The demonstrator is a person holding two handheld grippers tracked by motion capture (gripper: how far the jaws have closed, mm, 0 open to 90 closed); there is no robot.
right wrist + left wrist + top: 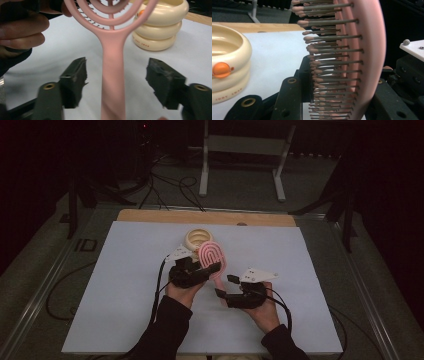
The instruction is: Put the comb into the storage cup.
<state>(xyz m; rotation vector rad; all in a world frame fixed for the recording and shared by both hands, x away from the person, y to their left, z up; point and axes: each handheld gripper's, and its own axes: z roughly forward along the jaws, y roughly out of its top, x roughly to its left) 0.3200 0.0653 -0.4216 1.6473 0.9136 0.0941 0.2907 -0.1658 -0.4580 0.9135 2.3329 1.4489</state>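
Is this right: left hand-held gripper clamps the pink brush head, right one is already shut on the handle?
Not quite. The right hand-held gripper is open: in the right gripper view its jaws stand apart on either side of the handle of the pink brush, touching nothing. The left hand-held gripper does clamp the brush head.

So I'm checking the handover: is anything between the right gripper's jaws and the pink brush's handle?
Nothing visible. The right gripper is open, with the pink brush handle in the bare gap between its jaws. The left gripper holds the head.
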